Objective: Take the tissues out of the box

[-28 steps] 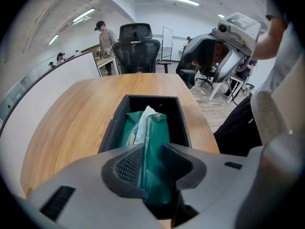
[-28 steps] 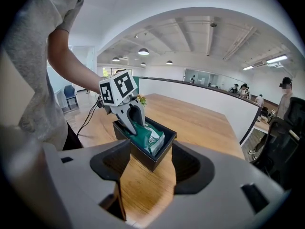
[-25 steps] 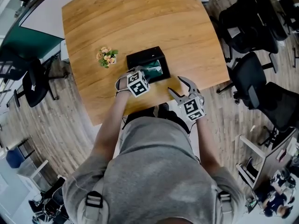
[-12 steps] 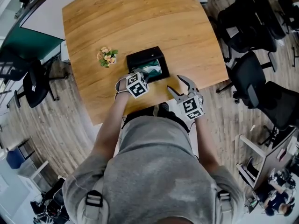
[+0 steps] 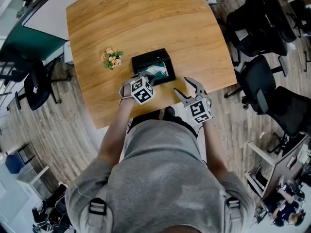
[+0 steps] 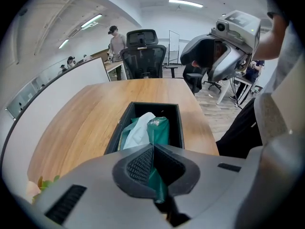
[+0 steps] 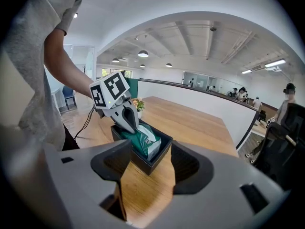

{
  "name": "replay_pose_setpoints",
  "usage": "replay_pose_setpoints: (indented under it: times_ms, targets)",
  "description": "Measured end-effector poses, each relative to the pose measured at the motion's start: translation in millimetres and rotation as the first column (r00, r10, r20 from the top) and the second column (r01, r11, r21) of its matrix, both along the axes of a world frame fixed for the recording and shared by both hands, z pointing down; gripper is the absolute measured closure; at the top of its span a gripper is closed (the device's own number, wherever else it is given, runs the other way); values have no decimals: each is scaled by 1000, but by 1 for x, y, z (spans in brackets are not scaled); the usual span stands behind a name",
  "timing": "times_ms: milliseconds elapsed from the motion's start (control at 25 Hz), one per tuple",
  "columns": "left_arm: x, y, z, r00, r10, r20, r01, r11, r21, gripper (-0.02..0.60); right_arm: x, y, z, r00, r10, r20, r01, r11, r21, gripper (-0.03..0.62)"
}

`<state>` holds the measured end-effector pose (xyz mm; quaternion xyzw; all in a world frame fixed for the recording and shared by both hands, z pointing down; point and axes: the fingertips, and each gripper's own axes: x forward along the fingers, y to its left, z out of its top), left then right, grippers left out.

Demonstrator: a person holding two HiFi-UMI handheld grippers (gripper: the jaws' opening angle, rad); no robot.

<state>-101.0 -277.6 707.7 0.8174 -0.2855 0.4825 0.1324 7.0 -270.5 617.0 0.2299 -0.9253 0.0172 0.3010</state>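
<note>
A black open box (image 5: 151,65) (image 6: 175,123) (image 7: 157,157) sits on the wooden table (image 5: 136,23) near its front edge. A green tissue pack (image 6: 158,129) (image 7: 141,140) (image 5: 158,72) with a white tissue sticking up lies inside it, its near end raised. My left gripper (image 6: 153,152) (image 5: 147,79) (image 7: 129,122) is shut on the green wrapper at the pack's near end. To the right of the box, my right gripper (image 5: 187,89) (image 7: 150,162) hovers open with nothing between its fingers.
A small flower bunch (image 5: 111,58) (image 7: 137,104) stands left of the box. Black office chairs (image 5: 262,76) are right of the table and another chair (image 5: 36,84) is at its left. The person's torso is against the table's front edge.
The left gripper has closed on the green tissue pack, and the pack's near end has lifted slightly in the box. The right gripper has barely moved.
</note>
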Motion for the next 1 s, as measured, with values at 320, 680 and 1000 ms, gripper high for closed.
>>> replay_pose_setpoints:
  times_ms: [320, 680, 1000]
  targets:
    - [0, -1, -20, 999, -47, 19, 45, 996, 70, 563, 6, 1, -5, 1000, -21, 1, 21, 1000, 5, 326]
    - [0, -1, -47, 995, -98, 31, 92, 983, 159, 563, 12, 4, -15, 999, -45, 22, 45, 999, 27, 326]
    - [1, -4, -83, 990, -130, 46, 115, 962, 249, 563, 22, 13, -18, 998, -56, 34, 54, 998, 36, 326]
